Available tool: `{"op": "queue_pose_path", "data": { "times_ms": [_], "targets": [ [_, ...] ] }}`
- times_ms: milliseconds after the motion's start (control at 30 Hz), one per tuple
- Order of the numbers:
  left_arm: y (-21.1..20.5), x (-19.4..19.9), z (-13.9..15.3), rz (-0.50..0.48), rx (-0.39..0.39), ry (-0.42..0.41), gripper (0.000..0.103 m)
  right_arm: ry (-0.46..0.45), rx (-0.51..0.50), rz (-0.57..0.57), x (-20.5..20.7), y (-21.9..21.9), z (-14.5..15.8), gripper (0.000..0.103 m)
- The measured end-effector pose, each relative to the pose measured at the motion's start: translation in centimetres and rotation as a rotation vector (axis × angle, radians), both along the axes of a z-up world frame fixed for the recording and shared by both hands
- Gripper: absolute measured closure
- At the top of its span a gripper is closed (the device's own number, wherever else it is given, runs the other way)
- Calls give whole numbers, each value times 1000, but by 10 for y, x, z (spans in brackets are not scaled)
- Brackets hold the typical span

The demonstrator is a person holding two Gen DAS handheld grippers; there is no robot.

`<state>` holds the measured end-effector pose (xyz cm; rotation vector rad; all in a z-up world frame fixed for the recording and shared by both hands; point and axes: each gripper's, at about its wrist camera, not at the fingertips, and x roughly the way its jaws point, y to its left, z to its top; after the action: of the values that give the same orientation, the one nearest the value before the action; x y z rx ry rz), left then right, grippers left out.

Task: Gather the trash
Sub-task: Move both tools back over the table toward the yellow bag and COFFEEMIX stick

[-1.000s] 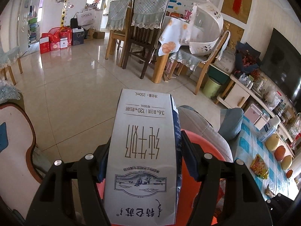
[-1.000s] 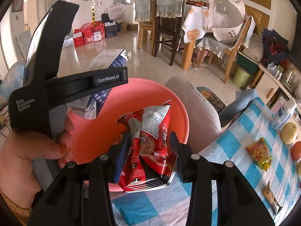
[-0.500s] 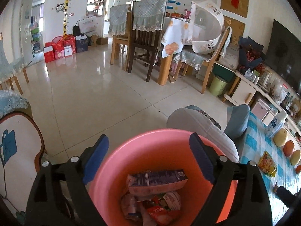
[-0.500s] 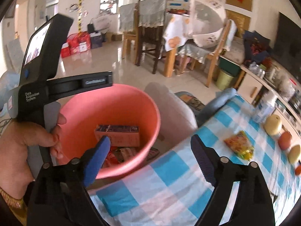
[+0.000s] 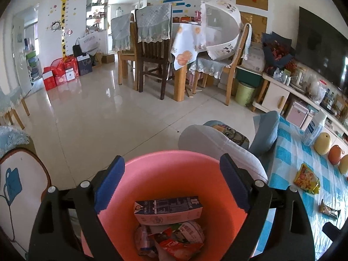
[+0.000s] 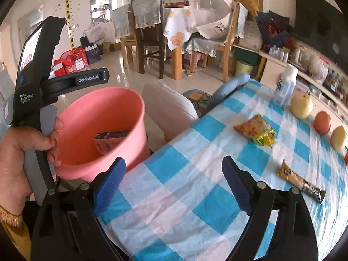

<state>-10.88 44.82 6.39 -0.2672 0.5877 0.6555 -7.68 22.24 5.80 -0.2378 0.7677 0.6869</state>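
A pink bin (image 5: 174, 174) (image 6: 87, 117) stands beside the table. In it lie a milk carton (image 5: 168, 209) (image 6: 111, 140) and a red snack wrapper (image 5: 178, 242). My left gripper (image 5: 171, 184) is open and empty above the bin. My right gripper (image 6: 174, 187) is open and empty over the blue-checked tablecloth (image 6: 184, 195). On the cloth lie a yellow snack bag (image 6: 255, 130) (image 5: 306, 179) and a brown bar wrapper (image 6: 301, 184) (image 5: 328, 209).
A white bottle (image 6: 285, 83), two pale pears (image 6: 301, 105) and an orange (image 6: 322, 121) sit along the table's far side. A padded chair (image 6: 171, 108) stands between bin and table. Dining chairs (image 5: 152, 50) stand across the tiled floor.
My left gripper let go of the milk carton, which now lies in the bin. My right gripper dropped the red wrapper into the bin and moved right over the table.
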Motion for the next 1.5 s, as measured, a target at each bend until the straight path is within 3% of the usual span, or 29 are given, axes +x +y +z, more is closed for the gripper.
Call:
{"op": "queue_pose_path", "data": {
  "times_ms": [1100, 1500],
  "targets": [
    [-121, 64, 9, -224, 195, 74, 9, 28, 33, -121, 13, -102, -25, 14],
    [-154, 83, -1, -298, 202, 112, 9, 29, 60, -170, 27, -141, -29, 14]
  ]
}}
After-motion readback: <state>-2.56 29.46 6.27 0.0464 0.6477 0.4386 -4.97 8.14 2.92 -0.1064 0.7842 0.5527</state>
